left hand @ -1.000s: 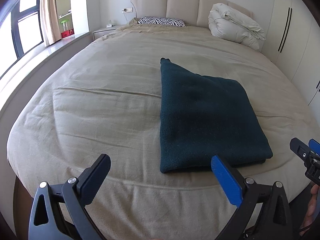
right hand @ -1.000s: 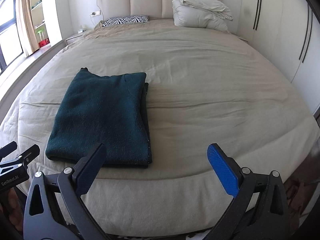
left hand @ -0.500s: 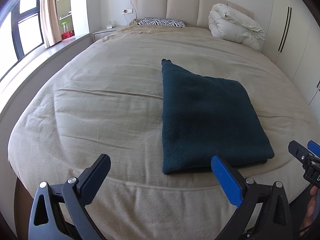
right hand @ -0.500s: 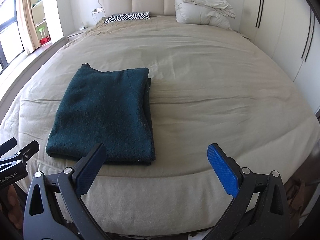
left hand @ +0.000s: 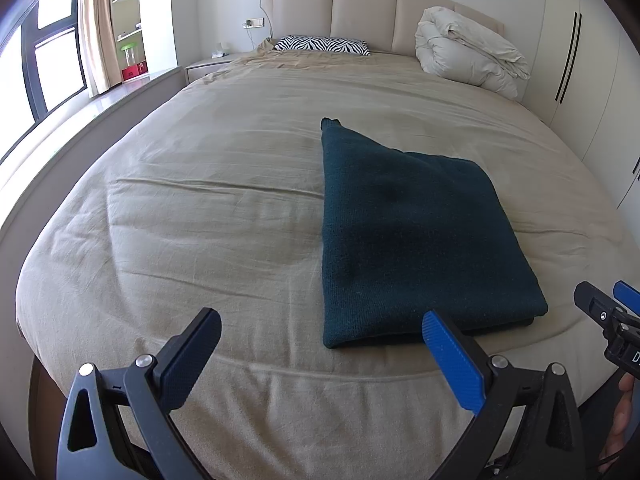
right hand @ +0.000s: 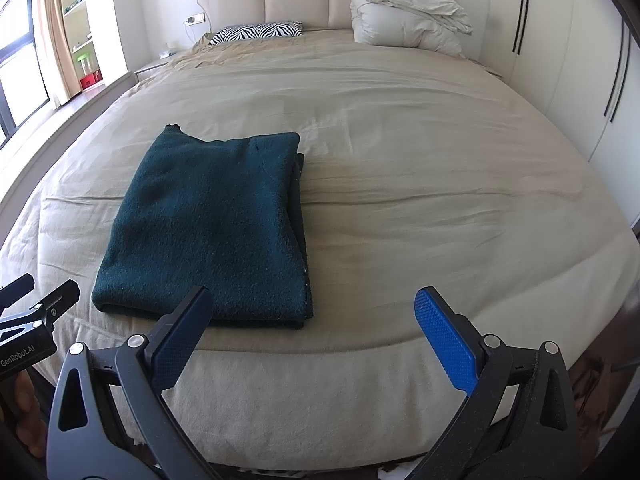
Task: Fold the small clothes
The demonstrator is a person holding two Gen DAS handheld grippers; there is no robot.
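Note:
A dark teal knitted garment point(left hand: 412, 236) lies folded into a flat rectangle near the foot of the bed point(left hand: 200, 208); one small corner sticks out at its far end. In the right wrist view the same garment point(right hand: 212, 224) sits left of centre. My left gripper point(left hand: 320, 332) hangs open over the bed's foot edge, left of the garment's near corner, holding nothing. My right gripper point(right hand: 314, 312) is open too, empty, just right of the garment's near edge. Each gripper shows at the edge of the other's view.
A beige sheet covers the bed. A zebra-print pillow point(left hand: 320, 45) and a bundled white duvet point(left hand: 468, 52) lie by the headboard. White wardrobes point(right hand: 580, 60) stand on the right, a window ledge and shelves point(left hand: 128, 40) on the left.
Both grippers have drifted slightly, so the garment sits a little differently in each view. The garment itself has not moved, and both grippers stay open.

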